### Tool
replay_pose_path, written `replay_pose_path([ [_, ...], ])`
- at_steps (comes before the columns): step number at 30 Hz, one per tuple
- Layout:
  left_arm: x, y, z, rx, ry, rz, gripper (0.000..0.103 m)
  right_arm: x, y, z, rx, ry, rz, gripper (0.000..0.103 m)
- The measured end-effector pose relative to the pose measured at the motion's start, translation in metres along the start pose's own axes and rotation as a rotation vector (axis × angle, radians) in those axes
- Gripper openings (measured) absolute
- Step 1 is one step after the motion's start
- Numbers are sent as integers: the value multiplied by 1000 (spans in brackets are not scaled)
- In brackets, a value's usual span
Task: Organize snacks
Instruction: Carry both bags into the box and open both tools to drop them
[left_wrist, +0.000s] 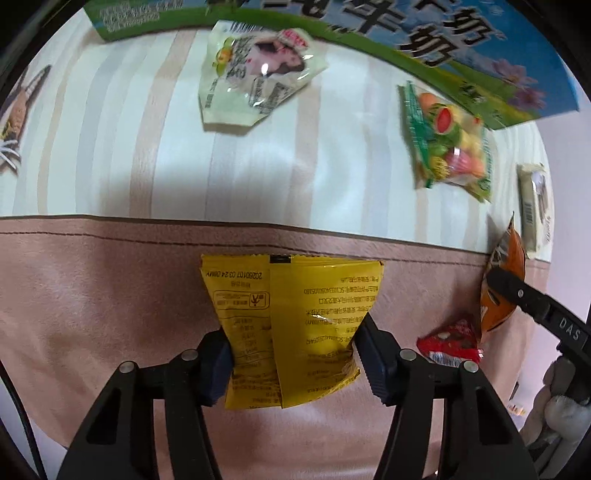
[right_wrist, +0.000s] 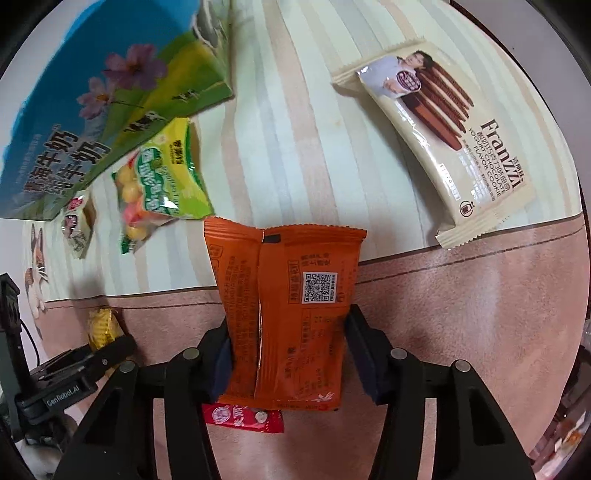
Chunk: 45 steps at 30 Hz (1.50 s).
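Fingers (left_wrist: 216, 363) of left gripper (left_wrist: 291, 363) pinched on yellow snack packet (left_wrist: 291, 317), lower centre of left wrist view, over pink cloth (left_wrist: 92, 295). Right gripper (right_wrist: 286, 354) clamped on orange snack packet (right_wrist: 291, 295), lower centre of right wrist view. Red candy wrapper (right_wrist: 243, 417) lying just below it. Fruit candy bag (right_wrist: 162, 184) at mid left, beside milk carton (right_wrist: 92, 110). Franzzi cookie pack (right_wrist: 443, 147) flat at upper right on striped tablecloth (right_wrist: 295, 110).
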<state>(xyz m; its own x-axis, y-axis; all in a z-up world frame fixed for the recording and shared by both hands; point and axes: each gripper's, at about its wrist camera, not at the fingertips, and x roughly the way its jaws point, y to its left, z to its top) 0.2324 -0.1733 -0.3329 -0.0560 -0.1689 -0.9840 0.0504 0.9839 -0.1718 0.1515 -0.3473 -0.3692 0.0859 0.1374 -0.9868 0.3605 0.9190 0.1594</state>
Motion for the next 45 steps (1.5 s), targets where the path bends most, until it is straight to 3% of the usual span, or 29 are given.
replay_pose_path([
  [6, -40, -5, 7, 31, -54, -47, 56, -40, 21, 1, -20, -55, 83, 56],
  [12, -122, -18, 21, 79, -156, -145, 56, -116, 58, 9, -106, -150, 199, 56],
  [17, -173, -29, 52, 94, -217, -206, 56, -175, 101, 47, -175, -245, 270, 56],
  [20, -193, -36, 87, 108, -266, -182, 56, -197, 117, 80, -210, -309, 252, 56],
  [24, -209, -31, 137, 112, -296, -129, 56, -204, 142, 125, -224, -354, 207, 56],
  [29, -211, -25, 204, 90, -309, -65, 56, -194, 152, 184, -206, -348, 165, 56],
  [32, -202, -23, 245, 91, -295, -17, 56, -183, 152, 211, -187, -324, 139, 56],
  [40, -162, -18, 308, 103, -233, 81, 58, -138, 155, 263, -167, -257, 48, 57],
  [42, -149, -15, 320, 95, -198, 101, 58, -124, 155, 277, -152, -233, 20, 62],
  [44, -140, -11, 328, 77, -174, 97, 60, -112, 155, 287, -148, -210, -18, 91],
  [45, -136, -8, 332, 61, -167, 91, 62, -109, 155, 289, -147, -208, -29, 91],
])
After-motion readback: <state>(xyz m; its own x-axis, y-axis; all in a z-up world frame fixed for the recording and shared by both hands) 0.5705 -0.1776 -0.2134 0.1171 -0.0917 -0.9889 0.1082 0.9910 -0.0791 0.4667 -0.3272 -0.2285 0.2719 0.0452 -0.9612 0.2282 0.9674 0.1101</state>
